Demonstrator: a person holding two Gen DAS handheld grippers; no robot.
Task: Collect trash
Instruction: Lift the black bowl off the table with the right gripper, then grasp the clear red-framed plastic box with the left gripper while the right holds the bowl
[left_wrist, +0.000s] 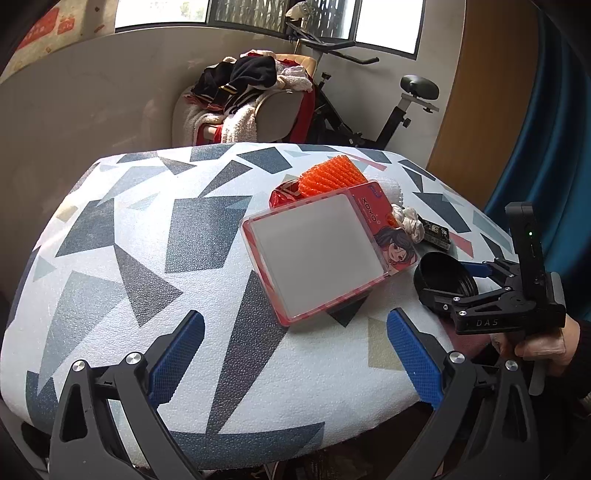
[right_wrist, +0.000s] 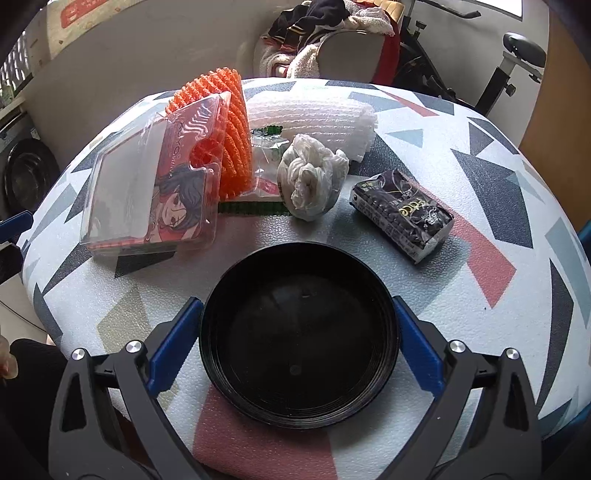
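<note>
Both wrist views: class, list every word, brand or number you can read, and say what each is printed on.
"XOYO": on the red card inside the clear plastic package.
"DAS": on the body of the right gripper.
Black wrapped pack: gold lettering and small white print, too blurred to read.
Green-and-white wrapper: print too small to read.
Red sign on the wall: characters blurred.
</note>
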